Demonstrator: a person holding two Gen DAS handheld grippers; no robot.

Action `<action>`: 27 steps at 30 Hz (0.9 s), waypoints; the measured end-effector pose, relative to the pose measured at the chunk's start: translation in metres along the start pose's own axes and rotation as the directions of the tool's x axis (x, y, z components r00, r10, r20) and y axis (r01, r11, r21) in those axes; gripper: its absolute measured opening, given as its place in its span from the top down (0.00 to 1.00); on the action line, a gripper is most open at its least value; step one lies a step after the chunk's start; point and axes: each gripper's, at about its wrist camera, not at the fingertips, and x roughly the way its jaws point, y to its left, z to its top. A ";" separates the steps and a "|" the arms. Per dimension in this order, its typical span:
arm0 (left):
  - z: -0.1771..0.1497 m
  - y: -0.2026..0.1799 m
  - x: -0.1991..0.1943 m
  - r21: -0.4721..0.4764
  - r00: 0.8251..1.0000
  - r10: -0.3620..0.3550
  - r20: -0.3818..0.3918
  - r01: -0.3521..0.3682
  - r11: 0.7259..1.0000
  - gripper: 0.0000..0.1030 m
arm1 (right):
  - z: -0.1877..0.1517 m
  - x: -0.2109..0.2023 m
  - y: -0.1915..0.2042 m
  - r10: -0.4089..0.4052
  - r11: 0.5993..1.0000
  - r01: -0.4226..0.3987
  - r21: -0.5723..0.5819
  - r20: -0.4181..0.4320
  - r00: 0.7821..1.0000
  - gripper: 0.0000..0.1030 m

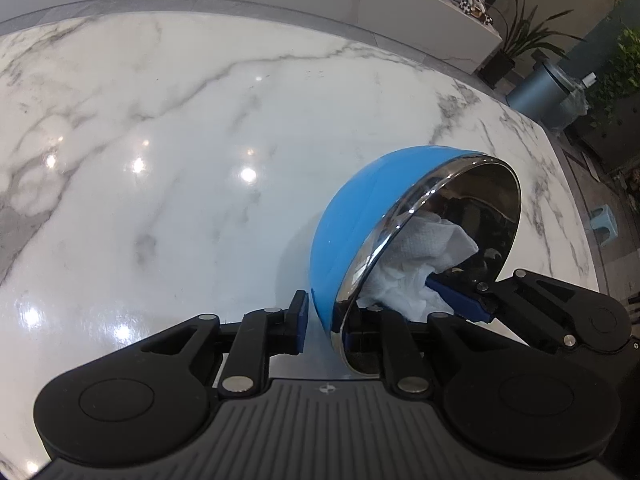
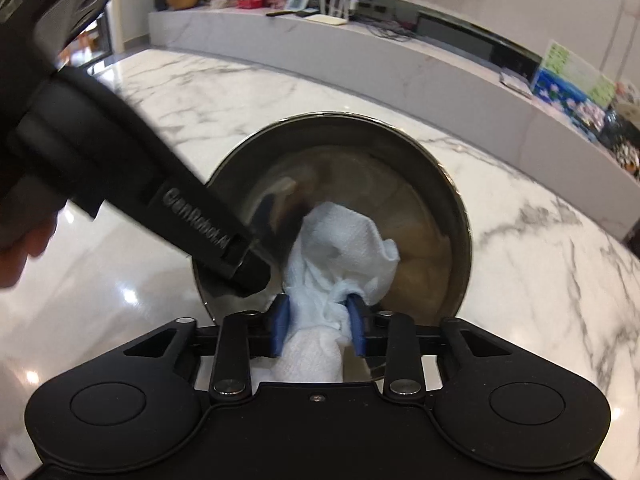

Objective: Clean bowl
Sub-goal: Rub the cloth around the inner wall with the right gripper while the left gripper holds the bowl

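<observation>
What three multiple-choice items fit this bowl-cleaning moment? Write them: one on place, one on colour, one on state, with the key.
1. Where is the paper towel?
A. inside the bowl
B. flat on the table
C. on the far shelf

2. What colour is the outside of the bowl?
A. red
B. blue
C. green

3. How does the bowl sit?
A. upside down
B. level on the table
C. tipped on its side

Key:
1 A: the right gripper pinches the towel and presses it into the steel inside.
2 B: the left wrist view shows a blue shell.
3 C: the left gripper clamps the rim, and the opening faces sideways above the table.
</observation>
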 end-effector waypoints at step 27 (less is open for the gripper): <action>-0.009 -0.036 -0.005 0.152 0.990 0.117 0.082 -0.128 0.980 0.89 | -0.009 -0.005 0.007 -0.105 0.992 0.103 -0.077 -0.022 0.994 0.80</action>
